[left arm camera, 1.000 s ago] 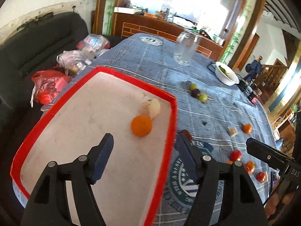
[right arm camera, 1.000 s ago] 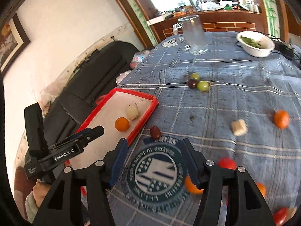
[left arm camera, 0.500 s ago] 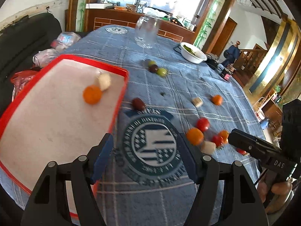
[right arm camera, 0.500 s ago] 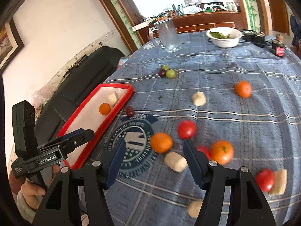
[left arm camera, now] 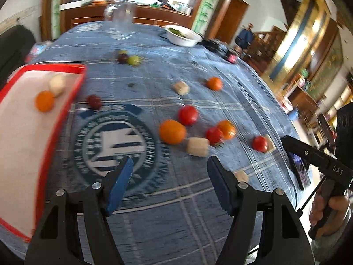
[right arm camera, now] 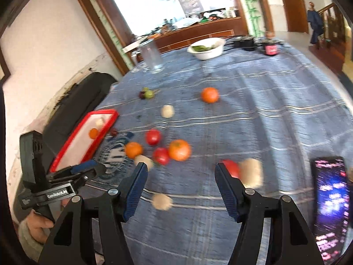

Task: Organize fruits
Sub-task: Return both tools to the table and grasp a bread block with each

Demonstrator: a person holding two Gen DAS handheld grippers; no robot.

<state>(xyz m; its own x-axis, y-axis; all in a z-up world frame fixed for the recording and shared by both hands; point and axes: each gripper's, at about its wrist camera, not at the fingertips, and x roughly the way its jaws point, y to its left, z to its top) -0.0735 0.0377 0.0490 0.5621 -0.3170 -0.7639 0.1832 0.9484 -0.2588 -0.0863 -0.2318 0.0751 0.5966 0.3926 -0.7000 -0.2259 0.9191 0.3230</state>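
Lying loose on the blue checked cloth of the table [left arm camera: 176, 220], the fruits are found in a cluster near the printed round emblem [left arm camera: 114, 141]: a large orange [left arm camera: 172, 131], a red tomato [left arm camera: 188, 115], a second tomato [left arm camera: 213, 135] touching another orange [left arm camera: 226, 129], and a pale chunk [left arm camera: 198, 146] just beside them. A further tomato [left arm camera: 259, 143] is seen against a pale piece nearer the right edge, a lone orange [left arm camera: 214, 83] and a pale cube [left arm camera: 181, 87] farther back, and a few small green and dark fruits [left arm camera: 129, 59] beyond those. In the red-rimmed tray [left arm camera: 72, 97] at the left, a small orange [left arm camera: 44, 101] and a pale chunk [left arm camera: 57, 83] are already placed, with a dark red fruit [left arm camera: 94, 101] just outside its rim. The left tool [left arm camera: 169, 183] is held above the cloth, tilted downward, its blue pads parted about halfway with nothing between them. The right tool [right arm camera: 181, 190] is likewise angled down over the table, jaws standing apart and empty, a tomato [right arm camera: 230, 168] just beyond its right pad. In the right wrist view the left hand [right arm camera: 37, 223] is seen gripping its handle; in the left wrist view the right hand [left arm camera: 326, 209] is wrapped around the other. A lit phone [right arm camera: 331, 207] lies at the table's right edge; a white bowl [right arm camera: 207, 48] and a glass jug [right arm camera: 152, 57] stand at the far side.
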